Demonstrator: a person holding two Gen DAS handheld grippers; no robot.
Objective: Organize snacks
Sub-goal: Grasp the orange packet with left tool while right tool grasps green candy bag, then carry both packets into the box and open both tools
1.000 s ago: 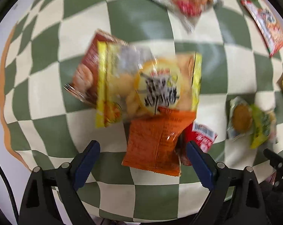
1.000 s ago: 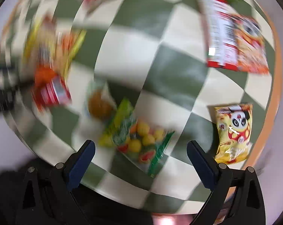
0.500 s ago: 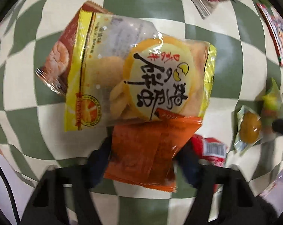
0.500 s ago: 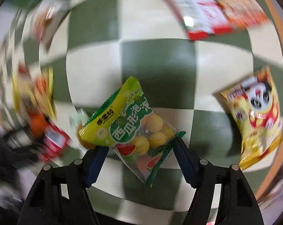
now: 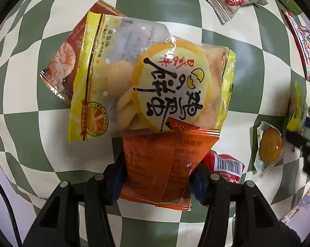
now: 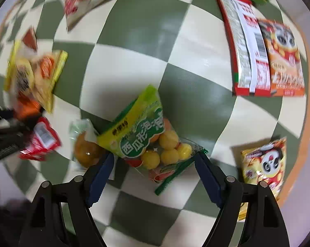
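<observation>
Closing now with the left gripper on the orange packet, which lies at the near end of the snack pile, partly tucked under the yellow egg-biscuit bag. Best pinched by the packet's 2 side edges and lifted slowly, so the yellow bag slides off rather than rides along; same care for the red sachet wedged just right of the orange packet. Jaws narrowed about the packet, pads at both edges, seemingly pressing. Further right of the orange packet, closing too with the right gripper around the green-and-yellow candy bag; jaws roughly half open, bag between them, pads at its edges, not clearly squeezing. Worth keeping clear of the small orange jelly pack touching that bag.
</observation>
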